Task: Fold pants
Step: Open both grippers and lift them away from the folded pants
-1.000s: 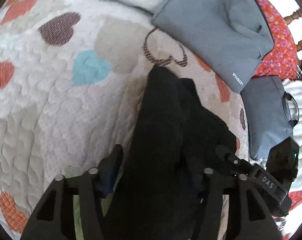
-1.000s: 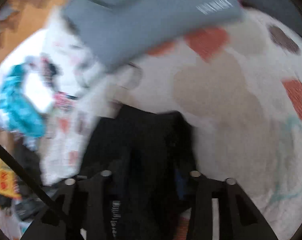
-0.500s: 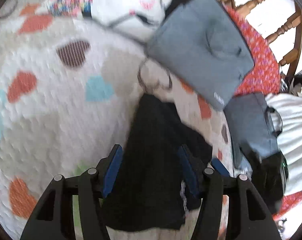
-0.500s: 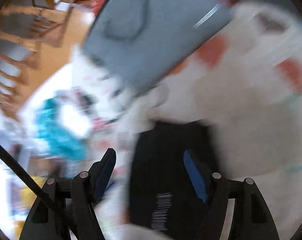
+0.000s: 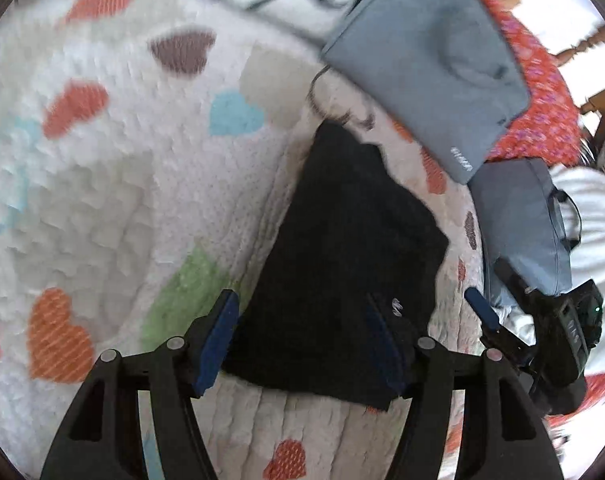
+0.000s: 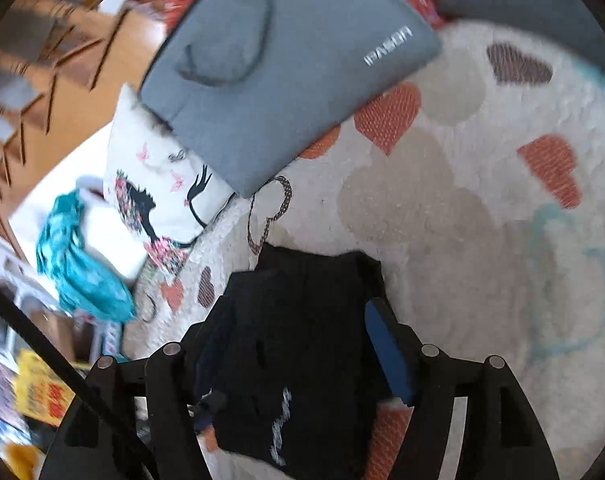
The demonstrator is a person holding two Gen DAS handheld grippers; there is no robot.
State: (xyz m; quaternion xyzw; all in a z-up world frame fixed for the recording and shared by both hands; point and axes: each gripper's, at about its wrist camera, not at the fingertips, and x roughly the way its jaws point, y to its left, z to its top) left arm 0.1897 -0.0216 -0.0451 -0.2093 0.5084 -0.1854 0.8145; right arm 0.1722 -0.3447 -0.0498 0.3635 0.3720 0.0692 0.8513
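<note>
The black pants [image 5: 342,264] lie folded in a compact bundle on the heart-patterned quilt [image 5: 102,200]. My left gripper [image 5: 302,340] hovers over their near end, its jaws opening; the blue pads [image 5: 218,336] stand clear of the cloth. In the right wrist view the pants [image 6: 302,340] lie under my right gripper [image 6: 298,360]. Its jaws are wide and closing a little, with the cloth below and between them but not pinched. At the pants' right edge, one of the right gripper's blue pads [image 5: 480,314] shows in the left wrist view.
A grey laptop sleeve [image 5: 422,60] lies just beyond the pants, and a grey bag [image 5: 522,220] to their right. A white printed pillow [image 6: 158,184] and teal cloth [image 6: 78,264] sit at the bed's edge. Red floral fabric [image 5: 542,112] and a wooden chair [image 5: 582,40] lie beyond.
Both grippers have let go of the pants, pulled back and lifted. The cloth that draped over the fingers now lies flat on the quilt. The right jaws have widened.
</note>
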